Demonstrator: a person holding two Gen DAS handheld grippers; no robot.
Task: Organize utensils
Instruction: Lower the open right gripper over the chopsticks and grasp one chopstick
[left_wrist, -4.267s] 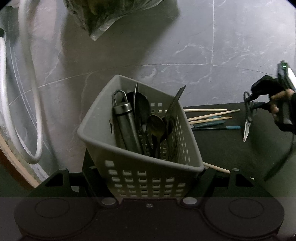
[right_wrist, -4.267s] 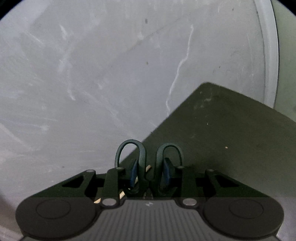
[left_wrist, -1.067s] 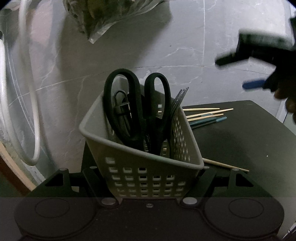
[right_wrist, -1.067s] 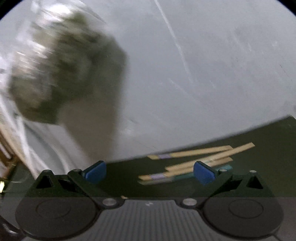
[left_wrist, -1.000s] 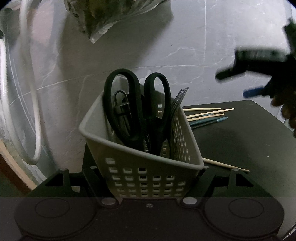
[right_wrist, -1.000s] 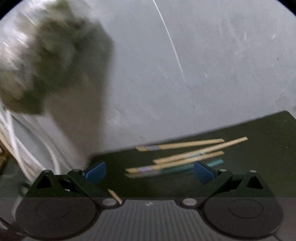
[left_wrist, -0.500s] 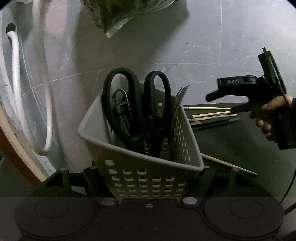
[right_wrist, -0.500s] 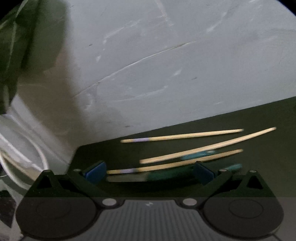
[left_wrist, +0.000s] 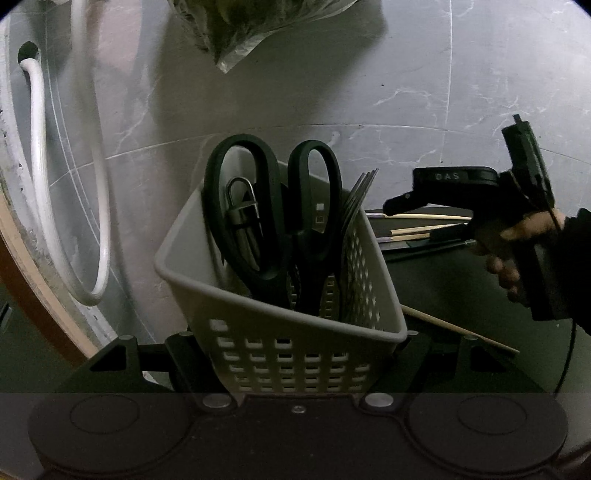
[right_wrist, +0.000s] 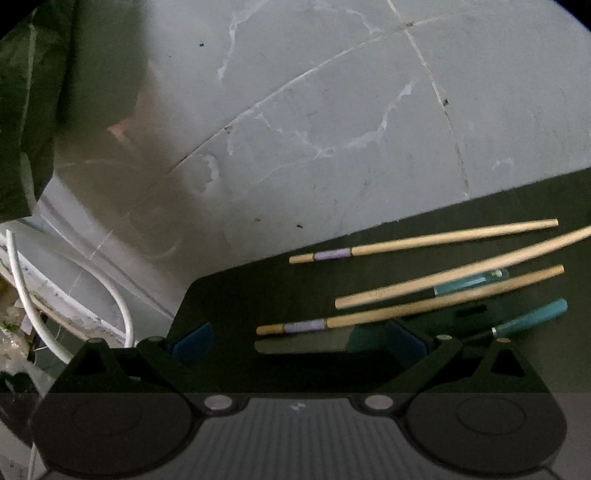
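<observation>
The left gripper (left_wrist: 295, 343) tilts downward, its fingers clamped on either side of a load. The right gripper (right_wrist: 295, 339) stands wide apart with nothing between its blue pads (right_wrist: 192, 341) — a bare hand (left_wrist: 517, 251) in a dark sleeve grasps its handle, pointing it leftward and down.

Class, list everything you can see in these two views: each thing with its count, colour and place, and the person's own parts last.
Basket: one, grey, perforated, clamped in the left hand-held gripper.
Scissors: one pair, black handles, upright in the basket.
Forks: a few, dark metal, in the basket beside the scissors.
Chopsticks: at least four, pale wood, loose on the black table.
Teal-handled utensils: at least one, among the chopsticks.
Hose: one, white, on the left.
Bag: one, greenish, top.
Right hand-held gripper: open, low over the chopsticks.
Hand: holding the right gripper.
</observation>
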